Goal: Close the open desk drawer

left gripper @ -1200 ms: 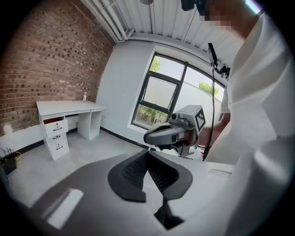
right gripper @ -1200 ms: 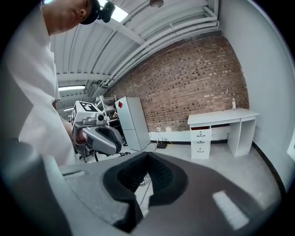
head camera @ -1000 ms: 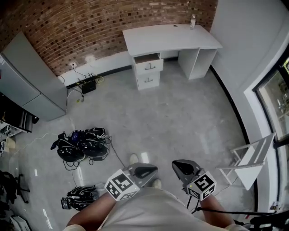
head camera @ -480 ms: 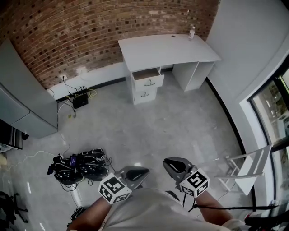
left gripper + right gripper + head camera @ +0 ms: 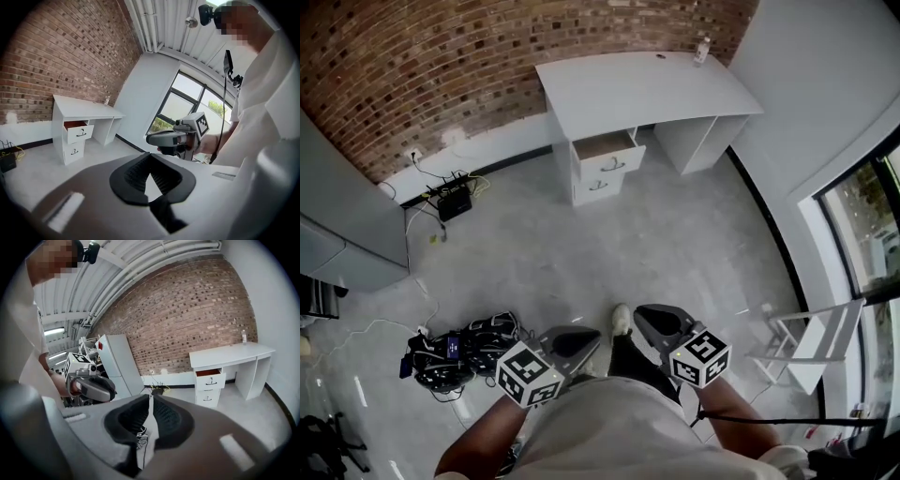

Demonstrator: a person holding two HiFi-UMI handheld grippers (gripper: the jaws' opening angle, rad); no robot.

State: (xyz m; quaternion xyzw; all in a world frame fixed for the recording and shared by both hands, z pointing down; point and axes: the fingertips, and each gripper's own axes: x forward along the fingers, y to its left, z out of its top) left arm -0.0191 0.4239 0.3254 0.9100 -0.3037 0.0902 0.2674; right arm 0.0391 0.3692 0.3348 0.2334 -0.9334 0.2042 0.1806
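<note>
Underfoot, a pale grey floor (image 5: 694,234) was spread across most of the head view, bounded at the far side by a red brick wall (image 5: 441,66). A grey cabinet (image 5: 342,230) was set against the left edge. A white desk (image 5: 637,84) was placed against the brick wall, in the corner where it met a plain white wall.

A white frame (image 5: 811,342) was stood near the window at the right. A heap of dark bags (image 5: 459,349) was left on the floor at the lower left, with cables trailed from it.

Under the desk's left end, the top drawer (image 5: 609,152) was pulled out, its wooden inside exposed. The lower drawer (image 5: 598,185) beneath it was pushed in flush. Both were well apart from the person, across open floor.

The left gripper (image 5: 579,340) and the right gripper (image 5: 659,322) were held low in front of the person's body, side by side and apart, each pointed roughly toward the desk. In the left gripper view its jaws were brought together at the tips, with nothing caught between them. In the right gripper view only a thin slit was left between the pads, and nothing was gripped there either.

A black box (image 5: 453,200) with cables was laid at the foot of the brick wall, left of the desk. A small bottle (image 5: 702,49) was stood upright on the desk's far right corner.
</note>
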